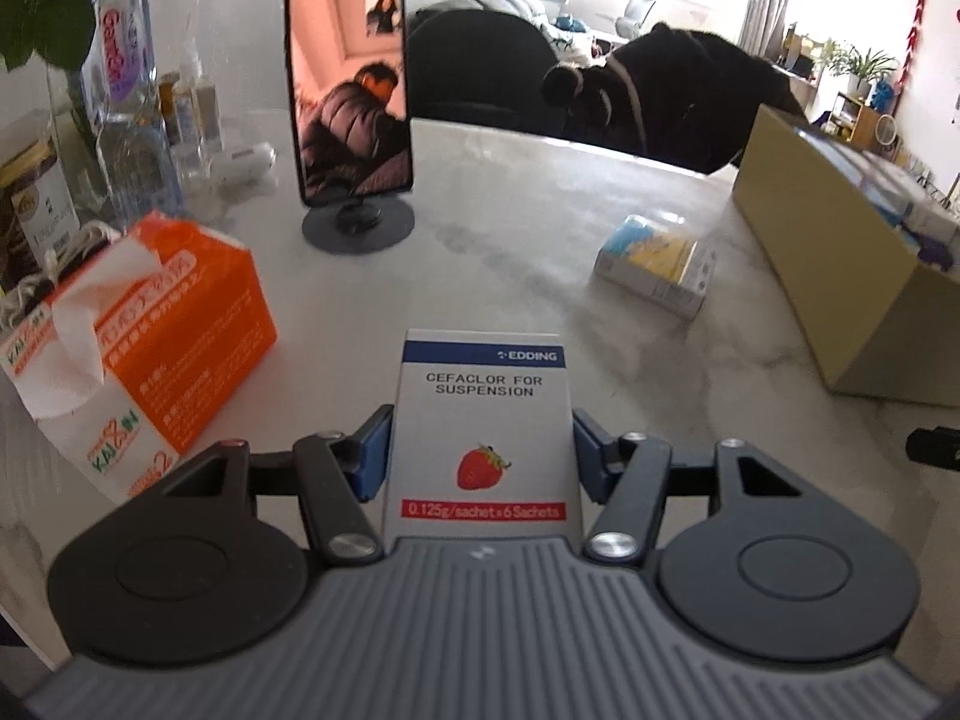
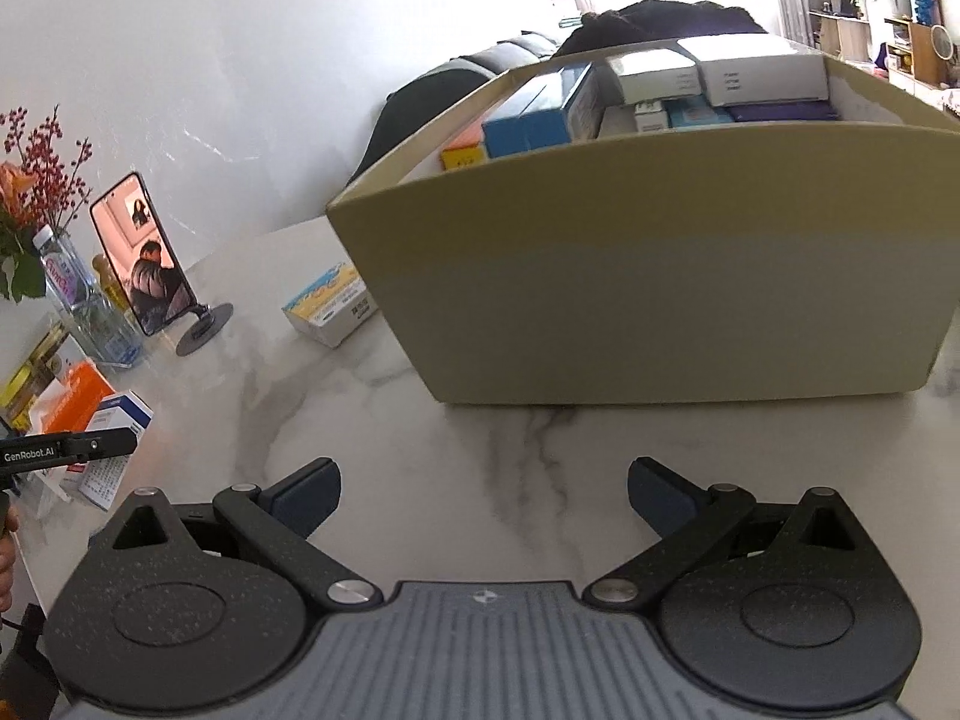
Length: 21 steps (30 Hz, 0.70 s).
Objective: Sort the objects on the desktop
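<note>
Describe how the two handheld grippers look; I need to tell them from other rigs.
Both match: the left gripper and right gripper have blue pads on black linkage arms with silver pivot screws, round black discs either side, and a ribbed grey body. White "GenRobot.AI" lettering marks the left one's side in the right wrist view.
</note>
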{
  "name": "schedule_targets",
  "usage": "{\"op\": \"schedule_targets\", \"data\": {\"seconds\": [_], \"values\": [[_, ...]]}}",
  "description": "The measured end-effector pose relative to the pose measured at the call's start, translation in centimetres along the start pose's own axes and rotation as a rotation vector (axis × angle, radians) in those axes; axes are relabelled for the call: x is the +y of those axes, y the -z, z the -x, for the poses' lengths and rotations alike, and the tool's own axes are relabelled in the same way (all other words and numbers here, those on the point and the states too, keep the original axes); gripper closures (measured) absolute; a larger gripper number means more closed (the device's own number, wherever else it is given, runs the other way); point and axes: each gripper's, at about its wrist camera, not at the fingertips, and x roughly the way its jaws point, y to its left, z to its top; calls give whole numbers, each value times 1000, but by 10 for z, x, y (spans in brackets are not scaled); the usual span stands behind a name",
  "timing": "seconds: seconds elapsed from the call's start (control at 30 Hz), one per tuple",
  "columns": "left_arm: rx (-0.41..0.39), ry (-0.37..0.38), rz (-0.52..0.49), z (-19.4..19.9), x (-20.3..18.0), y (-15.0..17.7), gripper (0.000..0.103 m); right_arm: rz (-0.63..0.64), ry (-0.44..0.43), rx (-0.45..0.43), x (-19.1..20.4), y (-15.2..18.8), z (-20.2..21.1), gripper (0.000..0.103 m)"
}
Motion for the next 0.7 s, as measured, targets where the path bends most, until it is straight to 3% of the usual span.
{"op": "schedule_targets", "data": {"seconds": [0.7], "values": [[-48, 161, -85, 3, -72, -32, 45, -80, 3, -38, -25, -7, 14, 1]]}}
